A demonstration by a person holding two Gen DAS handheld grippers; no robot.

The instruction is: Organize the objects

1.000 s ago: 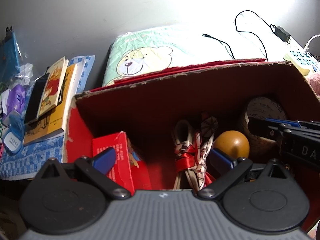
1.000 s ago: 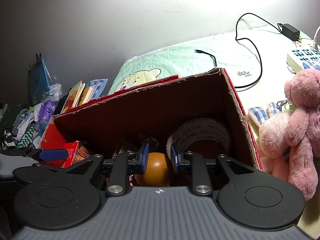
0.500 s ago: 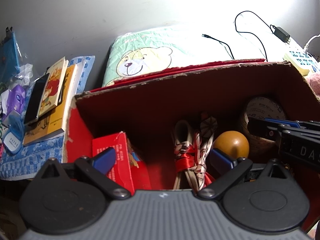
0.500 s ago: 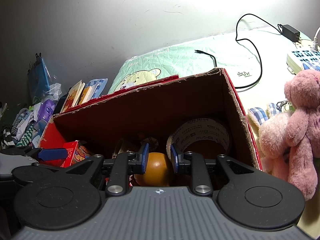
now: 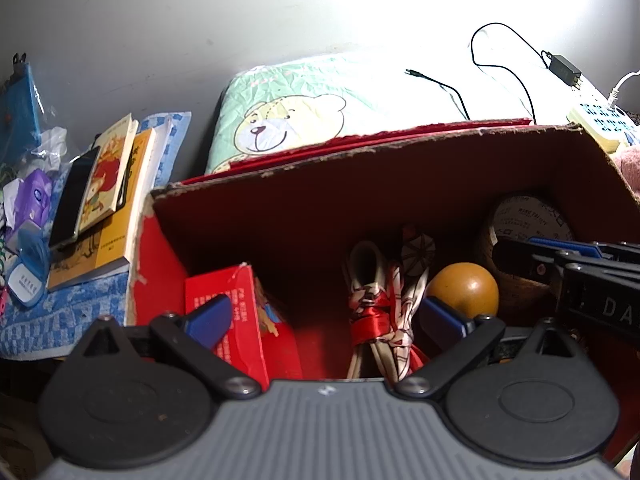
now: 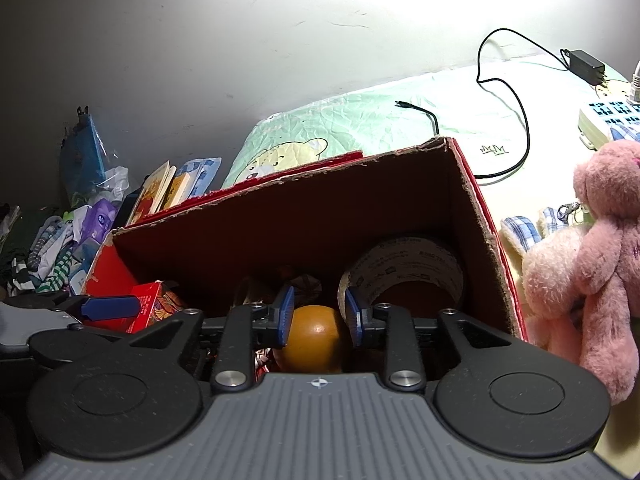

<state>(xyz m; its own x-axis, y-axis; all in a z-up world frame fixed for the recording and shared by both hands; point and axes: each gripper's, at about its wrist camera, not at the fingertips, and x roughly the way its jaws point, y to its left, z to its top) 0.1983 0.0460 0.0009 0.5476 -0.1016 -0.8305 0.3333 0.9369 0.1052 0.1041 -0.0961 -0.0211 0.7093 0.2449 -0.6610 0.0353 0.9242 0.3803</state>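
Note:
An open red cardboard box [image 5: 360, 156] [image 6: 280, 196] holds a red packet [image 5: 228, 300] [image 6: 154, 300] at its left and a knotted red and white scarf [image 5: 380, 304] in the middle. An orange ball [image 5: 464, 288] [image 6: 316, 336] and a roll of tape [image 5: 528, 216] [image 6: 404, 264] lie at its right. My left gripper [image 5: 326, 316] hangs wide open over the near side of the box, spanning packet to ball. My right gripper [image 6: 319, 314] [image 5: 560, 256] is inside the box at the right, partly open. The ball lies just beyond and below its tips, and the pads do not touch it.
A green bear pillow [image 5: 296, 120] lies behind the box, with a black charger cable [image 5: 500, 64] and a power strip [image 5: 596, 116] on it. Books [image 5: 108, 184] and a phone [image 5: 74, 200] sit on a blue towel at the left. Pink plush toys [image 6: 600, 248] crowd the box's right side.

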